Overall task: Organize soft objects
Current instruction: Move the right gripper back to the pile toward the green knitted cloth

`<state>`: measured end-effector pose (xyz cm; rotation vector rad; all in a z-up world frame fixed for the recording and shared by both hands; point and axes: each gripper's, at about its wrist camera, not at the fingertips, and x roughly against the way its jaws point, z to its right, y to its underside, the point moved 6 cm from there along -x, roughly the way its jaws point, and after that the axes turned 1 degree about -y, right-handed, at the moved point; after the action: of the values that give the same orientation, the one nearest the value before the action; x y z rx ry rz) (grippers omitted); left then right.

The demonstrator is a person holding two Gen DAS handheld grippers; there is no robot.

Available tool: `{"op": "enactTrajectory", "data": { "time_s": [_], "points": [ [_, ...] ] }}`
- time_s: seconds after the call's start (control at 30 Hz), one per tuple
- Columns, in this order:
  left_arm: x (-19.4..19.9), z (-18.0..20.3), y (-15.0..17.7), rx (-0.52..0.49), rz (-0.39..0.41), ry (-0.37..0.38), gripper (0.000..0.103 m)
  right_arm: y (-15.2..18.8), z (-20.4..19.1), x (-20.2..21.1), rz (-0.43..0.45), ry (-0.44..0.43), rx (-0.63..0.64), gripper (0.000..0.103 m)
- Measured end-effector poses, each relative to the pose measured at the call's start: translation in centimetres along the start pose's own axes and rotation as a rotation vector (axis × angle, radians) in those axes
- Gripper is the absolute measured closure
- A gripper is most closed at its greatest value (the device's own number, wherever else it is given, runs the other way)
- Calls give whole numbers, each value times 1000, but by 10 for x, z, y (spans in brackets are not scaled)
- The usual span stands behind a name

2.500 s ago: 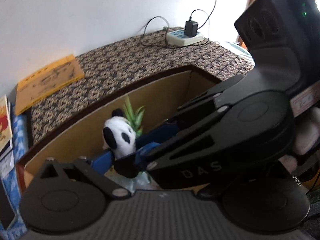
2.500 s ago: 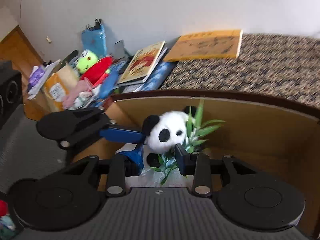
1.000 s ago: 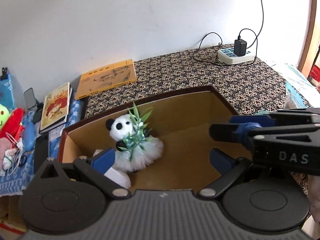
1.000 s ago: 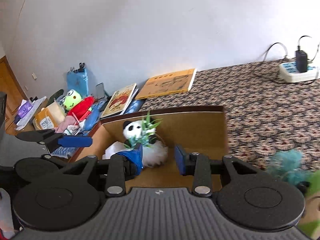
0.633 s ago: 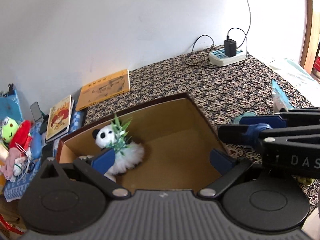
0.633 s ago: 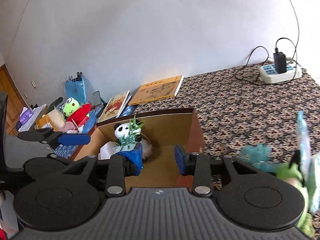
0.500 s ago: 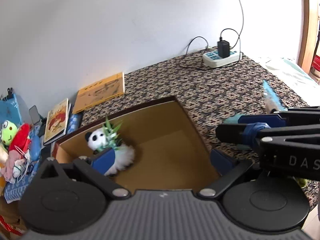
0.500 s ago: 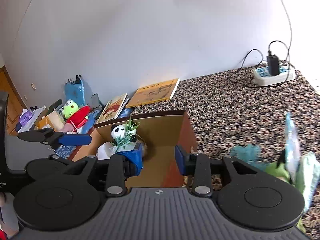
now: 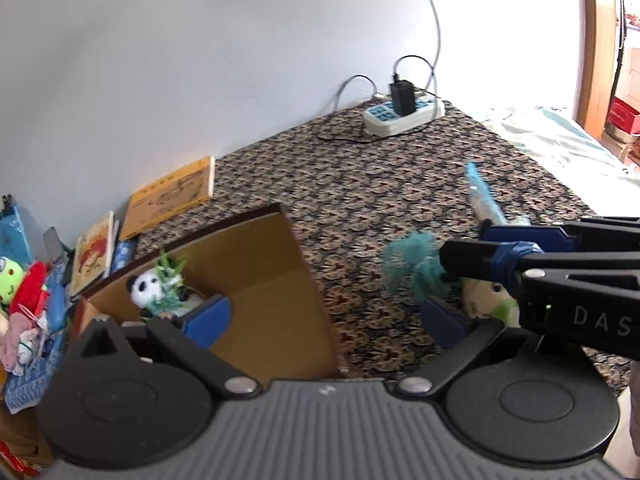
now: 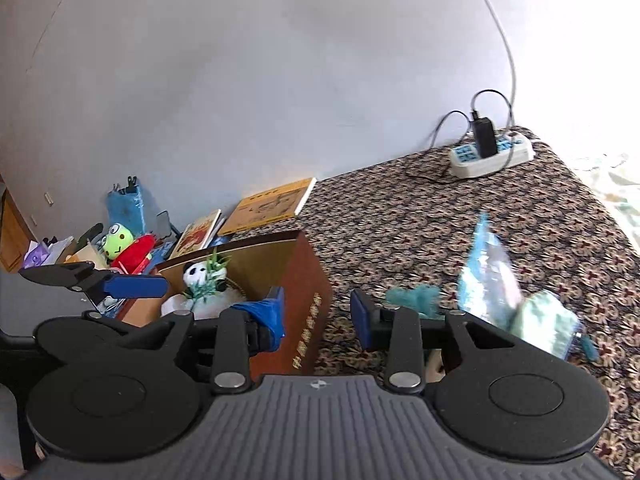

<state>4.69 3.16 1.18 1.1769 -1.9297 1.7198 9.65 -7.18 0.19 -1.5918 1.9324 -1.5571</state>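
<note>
Panda [image 9: 149, 288] sits in the box [image 9: 276, 300]; teal toy [image 9: 412, 270] lies on the cloth beside it. Left gripper [image 9: 324, 320] and right gripper [image 10: 318, 316] both gape, empty. Risk: pinching only fuzz (toy slips), or snagging the wrapper [image 10: 486, 284].

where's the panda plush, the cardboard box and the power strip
panda plush [image 10: 195, 273]: right wrist view, on its white face
cardboard box [image 10: 306, 300]: right wrist view, on its brown outer side wall
power strip [image 9: 404, 114]: left wrist view, on its white body beside the black charger
</note>
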Motion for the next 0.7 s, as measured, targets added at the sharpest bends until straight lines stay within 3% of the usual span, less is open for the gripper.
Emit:
{"op": "enactTrajectory", "data": {
  "time_s": [0.47,0.7],
  "points": [
    [-3,64,10,51,-36,304,3,20,90,45,-39,142,-150,83],
    [-22,105,31,31,-107,448,3,48,129,57,-129,211,-241,83]
  ]
}}
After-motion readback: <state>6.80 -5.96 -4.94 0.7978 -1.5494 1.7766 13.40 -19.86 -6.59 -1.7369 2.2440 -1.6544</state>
